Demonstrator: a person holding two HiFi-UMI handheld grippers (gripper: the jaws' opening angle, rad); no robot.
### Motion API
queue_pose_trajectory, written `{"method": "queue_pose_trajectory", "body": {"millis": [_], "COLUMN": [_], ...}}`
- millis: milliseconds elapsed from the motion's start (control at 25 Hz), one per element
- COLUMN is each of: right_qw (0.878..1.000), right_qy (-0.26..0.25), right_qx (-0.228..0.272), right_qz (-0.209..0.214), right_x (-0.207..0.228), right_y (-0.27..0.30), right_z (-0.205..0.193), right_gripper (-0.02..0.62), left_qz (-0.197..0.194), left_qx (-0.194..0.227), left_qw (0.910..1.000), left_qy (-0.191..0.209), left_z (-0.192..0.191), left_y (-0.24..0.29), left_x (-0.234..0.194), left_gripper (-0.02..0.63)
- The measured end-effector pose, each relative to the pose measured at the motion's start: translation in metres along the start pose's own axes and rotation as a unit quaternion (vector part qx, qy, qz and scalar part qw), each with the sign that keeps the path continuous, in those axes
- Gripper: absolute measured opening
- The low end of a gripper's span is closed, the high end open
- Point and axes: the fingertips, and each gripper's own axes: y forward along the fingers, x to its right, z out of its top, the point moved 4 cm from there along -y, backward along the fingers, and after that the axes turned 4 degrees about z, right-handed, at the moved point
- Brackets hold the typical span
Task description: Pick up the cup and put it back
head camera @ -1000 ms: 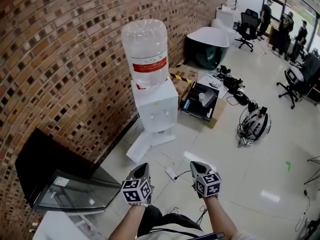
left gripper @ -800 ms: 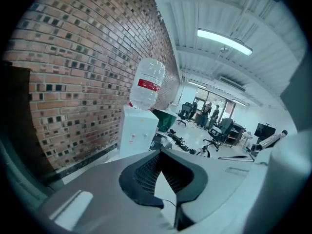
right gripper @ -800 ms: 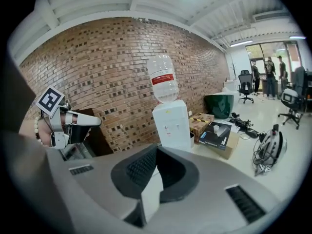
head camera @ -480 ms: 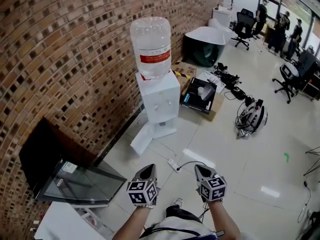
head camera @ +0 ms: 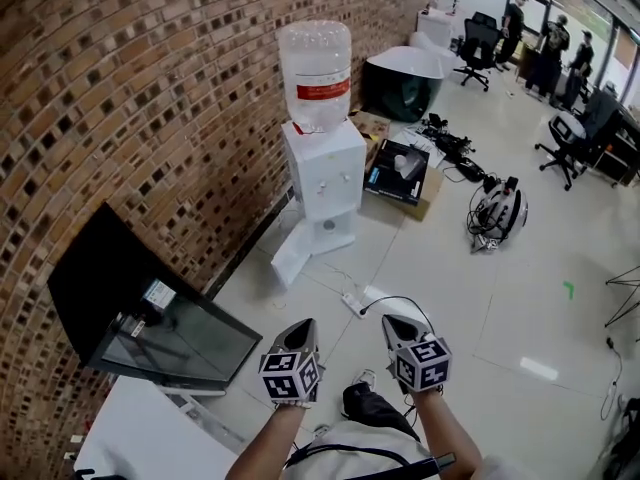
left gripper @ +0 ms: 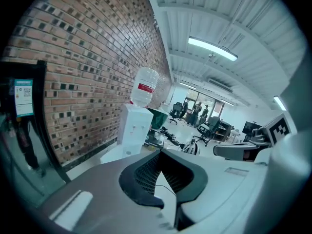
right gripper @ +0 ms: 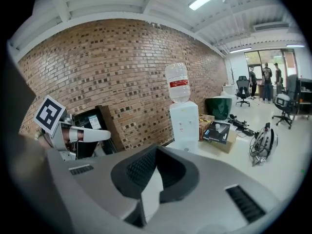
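The brick wall (head camera: 150,98) looks rough and matt. The floor (head camera: 450,288) is glossy tile; the water bottle (head camera: 315,58) is clear plastic.

The head camera looked from high up, forward and steeply down, past the left gripper (head camera: 303,328) and right gripper (head camera: 396,324) close at its bottom edge, toward the far-off water dispenser (head camera: 325,173) beside the brick wall (head camera: 130,118). Each gripper camera rode low on its own gripper and faced forward at that same dispenser and wall. Each also caught the other gripper at its side edge.
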Motion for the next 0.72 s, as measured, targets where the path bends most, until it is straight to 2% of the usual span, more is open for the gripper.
{"method": "queue_pose_trajectory", "body": {"millis": [320,720], "right_qw": [1.0,0.998], "right_qy": [0.002,0.0], "right_qx": [0.018,0.052], "right_qz": [-0.013,-0.027], "right_x": [-0.042,-0.058], "right_y": [-0.034,-0.064], "right_z": [-0.011,0.004], "right_gripper": [0.011,0.011], "left_qz": [-0.01,-0.03], "left_qx": [0.0,0.017], "left_qw": [0.9999,0.9993], "left_qy": [0.002,0.011], "left_z": [-0.019,-0.007], "left_y": [-0.042,-0.058], "left_x": [-0.006,0.006], "left_gripper": [0.0,0.0]}}
